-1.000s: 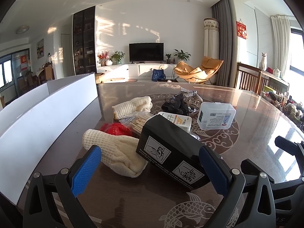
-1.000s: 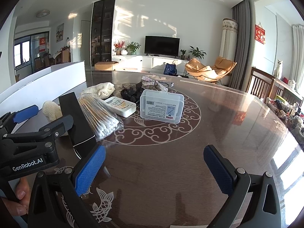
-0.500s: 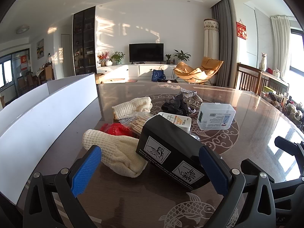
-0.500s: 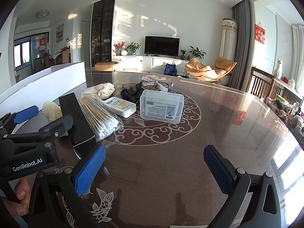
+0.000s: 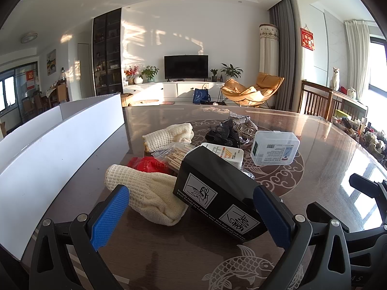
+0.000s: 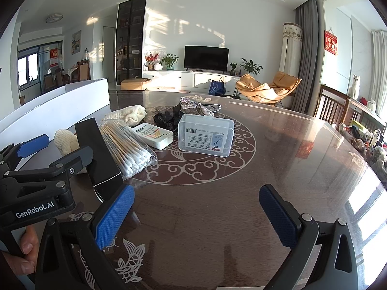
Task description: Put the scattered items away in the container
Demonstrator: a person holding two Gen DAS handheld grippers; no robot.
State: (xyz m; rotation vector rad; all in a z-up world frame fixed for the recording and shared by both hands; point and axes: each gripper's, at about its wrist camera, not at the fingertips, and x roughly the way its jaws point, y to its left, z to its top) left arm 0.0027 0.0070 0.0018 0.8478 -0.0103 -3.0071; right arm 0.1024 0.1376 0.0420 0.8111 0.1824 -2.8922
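Scattered items sit clustered on a dark round table with a pale scroll-and-fish pattern. Nearest the left gripper: a black box with white printed symbols, lying tilted, its near end between the blue pads; the right pad sits just at the box's corner, contact unclear from this angle, while the left pad is well clear of it. Left jaws spread wide, clamped on nothing. A cream knit glove lies against the box's left side, partly between the pads too. Behind it, a red packet, a clear bag of cotton swabs and a second cream glove. A small white case with orange print rests beside the swabs; right of it a clear lidded plastic box with a barcode label. Farther back, a black crumpled thing and a silvery glittering piece, hard to identify. The container, a white-walled box, stands along the table's left edge, well apart from the clear plastic box, near the gloves. Right gripper hovers over bare tabletop to the right of the left one, jaws wide apart, nothing between them. Beyond: television and orange chair.
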